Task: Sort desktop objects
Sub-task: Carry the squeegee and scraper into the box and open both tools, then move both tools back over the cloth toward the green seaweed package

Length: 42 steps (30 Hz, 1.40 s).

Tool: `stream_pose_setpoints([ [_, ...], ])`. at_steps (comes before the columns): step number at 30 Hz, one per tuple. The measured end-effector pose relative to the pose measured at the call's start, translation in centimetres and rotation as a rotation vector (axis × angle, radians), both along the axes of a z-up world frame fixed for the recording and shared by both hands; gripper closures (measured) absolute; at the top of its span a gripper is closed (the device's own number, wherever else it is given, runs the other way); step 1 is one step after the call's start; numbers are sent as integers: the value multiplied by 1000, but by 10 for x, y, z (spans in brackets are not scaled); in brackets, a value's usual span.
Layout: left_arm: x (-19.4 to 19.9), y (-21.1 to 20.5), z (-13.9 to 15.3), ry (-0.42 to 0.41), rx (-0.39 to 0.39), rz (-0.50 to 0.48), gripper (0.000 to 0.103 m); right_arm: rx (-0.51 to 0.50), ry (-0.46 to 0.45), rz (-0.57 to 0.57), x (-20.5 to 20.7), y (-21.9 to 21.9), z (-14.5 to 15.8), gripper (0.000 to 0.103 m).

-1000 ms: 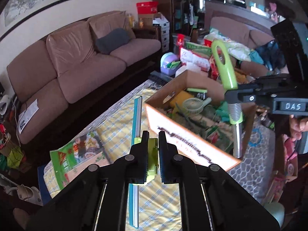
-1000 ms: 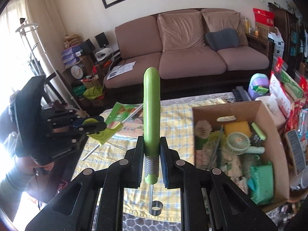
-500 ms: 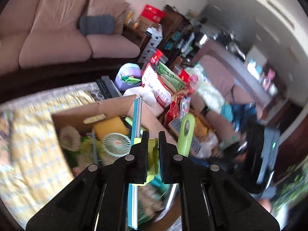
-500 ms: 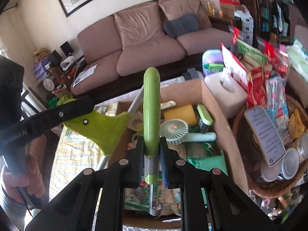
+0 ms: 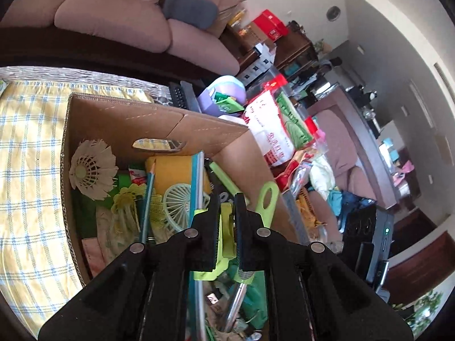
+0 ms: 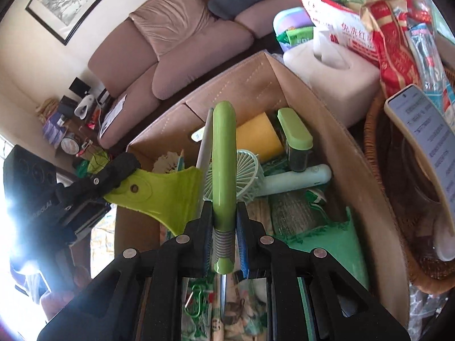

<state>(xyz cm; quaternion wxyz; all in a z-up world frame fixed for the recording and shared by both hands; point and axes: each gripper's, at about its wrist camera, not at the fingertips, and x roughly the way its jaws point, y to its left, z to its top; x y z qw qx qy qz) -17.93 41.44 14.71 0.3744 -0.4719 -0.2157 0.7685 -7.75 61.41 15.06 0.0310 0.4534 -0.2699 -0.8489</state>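
My left gripper (image 5: 227, 199) is shut on a lime-green squeegee (image 5: 226, 240) with a long teal blade (image 5: 196, 183), held over the open cardboard box (image 5: 119, 119). The squeegee's green body also shows in the right wrist view (image 6: 167, 193). My right gripper (image 6: 224, 207) is shut on a green-handled metal tool (image 6: 224, 153), also above the box; its looped handle shows in the left wrist view (image 5: 267, 201). The box holds a shuttlecock (image 5: 92, 170), a yellow sponge (image 5: 170, 170), a mint hand fan (image 6: 250, 179) and other items.
The box stands on a yellow checked cloth (image 5: 28, 147). Beside it are a white tissue box (image 6: 332, 76), snack bags (image 6: 378, 28), a purple container (image 5: 224, 96), a wicker basket (image 6: 398, 199) and a phone (image 6: 426, 130). A brown sofa (image 6: 176, 42) is behind.
Both grippers have swung from over the cloth to above the box and come lower toward its contents, each still holding its tool.
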Motion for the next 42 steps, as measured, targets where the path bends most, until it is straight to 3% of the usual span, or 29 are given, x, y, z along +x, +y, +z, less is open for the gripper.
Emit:
stream_pose_setpoints([
  [6,4,8,7,69,-119,-25,92,53,-68,-39,-11,-3,-18,86],
  [8,7,9,9,83,-161,-26,85,56,-99,-56,-11,0,-23,86],
  [10,7,8,8,78,-189,-26,59,70,-106,-64,-11,2,-22,85],
  [14,9,2,10,85,-216,-9,47,135,-90,-91,-4,3,-9,82],
  [19,16,-3,26,152,-272,7,19,149,-65,-90,3,0,6,75],
  [23,25,-9,49,240,-314,11,16,169,-53,-76,10,-8,18,69],
  [26,29,-12,62,254,-327,-11,16,173,-46,-66,13,-14,24,67],
  [29,36,-13,68,248,-373,-34,9,196,-49,-52,19,-22,29,56],
  [31,42,-17,69,244,-392,-35,1,199,-52,-51,23,-27,29,39],
  [34,52,-28,69,241,-409,-10,0,194,-57,-65,34,-31,29,16],
  [40,73,-48,68,231,-455,-26,0,249,-57,-69,56,-44,38,0],
  [42,83,-57,69,238,-475,-31,0,267,-47,-59,63,-50,44,0],
])
